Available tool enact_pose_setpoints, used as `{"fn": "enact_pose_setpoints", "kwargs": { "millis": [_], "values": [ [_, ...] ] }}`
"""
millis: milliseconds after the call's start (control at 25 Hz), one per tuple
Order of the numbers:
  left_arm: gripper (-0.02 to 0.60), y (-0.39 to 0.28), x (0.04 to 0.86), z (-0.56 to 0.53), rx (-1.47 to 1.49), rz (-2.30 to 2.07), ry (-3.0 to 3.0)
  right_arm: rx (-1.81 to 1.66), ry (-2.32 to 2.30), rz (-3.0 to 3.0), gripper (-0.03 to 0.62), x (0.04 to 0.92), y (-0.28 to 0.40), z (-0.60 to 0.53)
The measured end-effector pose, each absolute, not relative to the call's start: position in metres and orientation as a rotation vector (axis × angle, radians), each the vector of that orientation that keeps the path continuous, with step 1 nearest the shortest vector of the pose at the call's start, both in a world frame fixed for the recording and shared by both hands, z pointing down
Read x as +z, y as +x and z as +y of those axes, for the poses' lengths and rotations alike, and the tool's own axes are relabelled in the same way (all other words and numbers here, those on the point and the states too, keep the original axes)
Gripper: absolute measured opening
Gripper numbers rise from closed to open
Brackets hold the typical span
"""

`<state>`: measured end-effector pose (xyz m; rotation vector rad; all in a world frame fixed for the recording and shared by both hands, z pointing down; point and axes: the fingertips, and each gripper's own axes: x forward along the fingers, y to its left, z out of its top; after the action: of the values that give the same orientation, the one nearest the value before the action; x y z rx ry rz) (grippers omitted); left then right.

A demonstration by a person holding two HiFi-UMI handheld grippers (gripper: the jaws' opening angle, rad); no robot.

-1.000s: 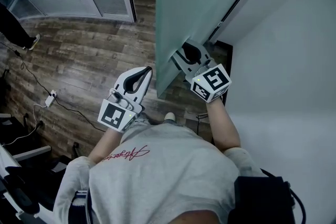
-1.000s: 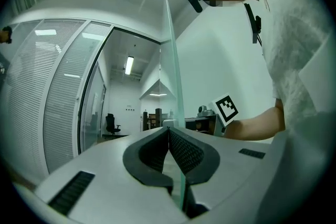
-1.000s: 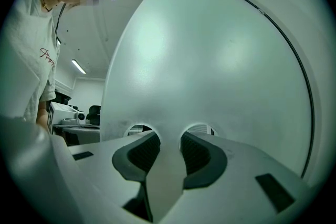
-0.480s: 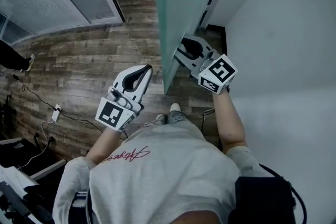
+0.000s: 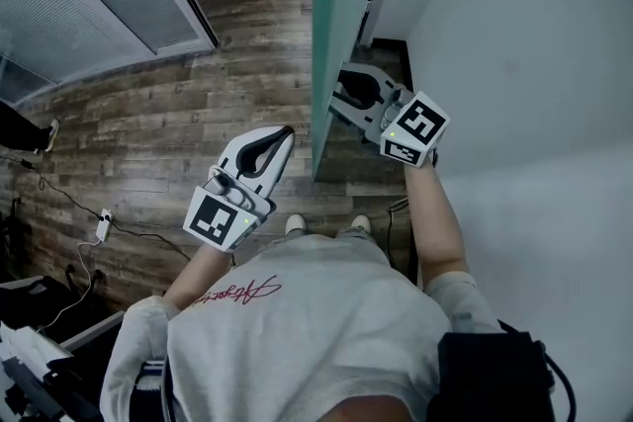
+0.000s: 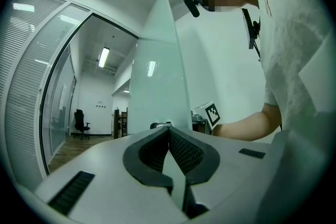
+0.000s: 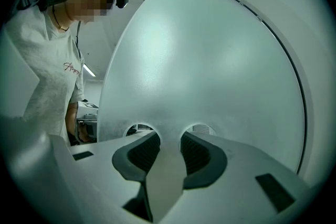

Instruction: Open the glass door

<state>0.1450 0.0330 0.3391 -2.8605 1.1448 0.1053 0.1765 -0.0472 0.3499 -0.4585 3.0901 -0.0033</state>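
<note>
The frosted glass door stands almost edge-on in the head view, between my two grippers. My right gripper is on the door's right side with its tips at the glass. In the right gripper view the door fills the frame. A pale upright handle bar runs between the jaws of the right gripper, which is shut on it. My left gripper hangs left of the door, apart from it. Its jaws meet at the tips of the left gripper with nothing between them. The door rises just beyond it.
A white wall runs close along the right. Wooden floor spreads left of the door. A glass partition with blinds stands at the upper left. A power strip with cables lies at the lower left. An office chair stands far off.
The door has swung and now shows more edge-on. The right gripper has moved right with it, still at the glass. The left gripper has shifted slightly right, and my feet have stepped forward.
</note>
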Motion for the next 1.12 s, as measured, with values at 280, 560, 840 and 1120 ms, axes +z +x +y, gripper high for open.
{"fn": "enact_pose_setpoints", "kwargs": {
  "millis": [280, 560, 840, 1120],
  "values": [
    [0.017, 0.184, 0.337, 0.020, 0.170, 1.252, -2.834, -0.005, -0.349, 3.092, 0.127, 0.351, 0.208, -0.040],
    [0.017, 0.211, 0.337, 0.026, 0.162, 1.286, -2.797, 0.001, -0.287, 3.099, 0.127, 0.353, 0.239, -0.030],
    [0.017, 0.246, 0.337, 0.027, 0.163, 1.250, -2.817, -0.005, -0.241, 3.106, 0.127, 0.354, 0.269, -0.024],
    [0.017, 0.278, 0.334, 0.028, 0.171, 1.203, -2.833, -0.010, -0.219, 3.109, 0.127, 0.354, 0.301, -0.020]
  ]
}}
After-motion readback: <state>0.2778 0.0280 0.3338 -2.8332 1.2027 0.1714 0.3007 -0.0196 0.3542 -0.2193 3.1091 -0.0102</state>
